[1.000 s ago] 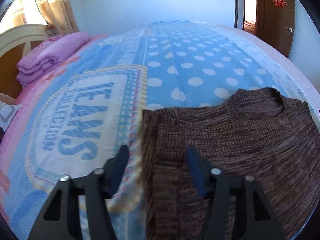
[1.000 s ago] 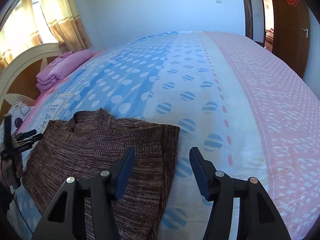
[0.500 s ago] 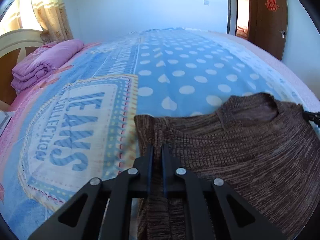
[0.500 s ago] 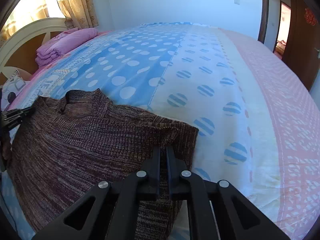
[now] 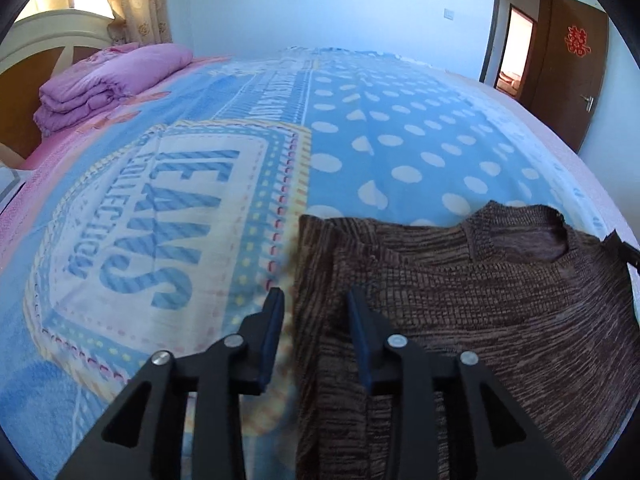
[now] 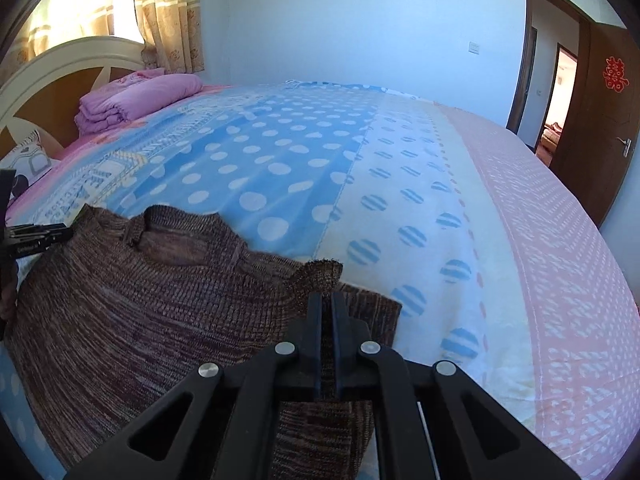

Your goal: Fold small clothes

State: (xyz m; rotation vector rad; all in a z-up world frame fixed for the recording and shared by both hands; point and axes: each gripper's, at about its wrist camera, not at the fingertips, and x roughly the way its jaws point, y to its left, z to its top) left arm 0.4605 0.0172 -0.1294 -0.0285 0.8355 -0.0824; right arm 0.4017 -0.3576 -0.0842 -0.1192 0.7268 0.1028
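A brown knitted sweater [image 5: 460,300] lies on the bed, neck hole toward the far side. My left gripper [image 5: 316,300] is open, its jaws on either side of the sweater's left folded edge. In the right wrist view the sweater [image 6: 140,312] fills the lower left. My right gripper [image 6: 327,304] is shut on the sweater's right shoulder edge and lifts a peak of cloth [image 6: 320,272] off the bed. The other gripper's tip shows at the far left of that view [image 6: 36,236].
The bed has a blue polka-dot and pink patterned cover [image 5: 380,152]. A folded purple quilt [image 5: 108,80] lies by the headboard [image 6: 48,76]. A brown door [image 6: 600,120] stands open at the right.
Both grippers closed on the sweater's edges half a second ago. Now the left gripper has opened again, while the right stays shut and has raised its edge of cloth.
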